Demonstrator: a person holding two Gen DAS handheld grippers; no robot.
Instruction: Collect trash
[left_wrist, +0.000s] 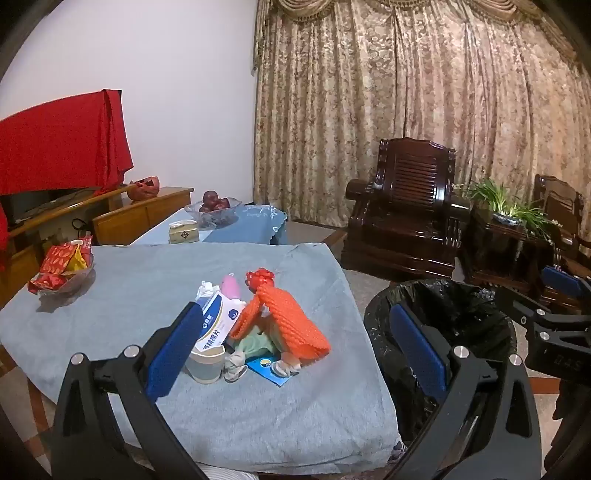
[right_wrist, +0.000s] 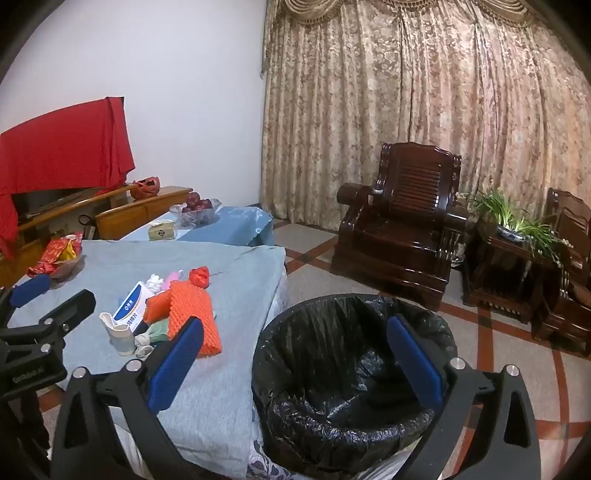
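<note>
Here a counter draped in grey-blue cloth (left_wrist: 122, 295) fills the left of the frame, patterned beige curtains (left_wrist: 406, 110) behind. Mid-frame lies a trash pile: orange foam fruit netting (left_wrist: 291, 325), white-and-blue cardboard box (left_wrist: 218, 321). At right stands a black-bagged round bin (right_wrist: 343, 369). Left hand-held gripper (left_wrist: 295, 350) and right hand-held gripper (right_wrist: 295, 365) gape wide, holding nothing.

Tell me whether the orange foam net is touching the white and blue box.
Touching. The left wrist view shows the orange foam net lying against the white and blue box, its edge overlapping the box with no gap.
</note>
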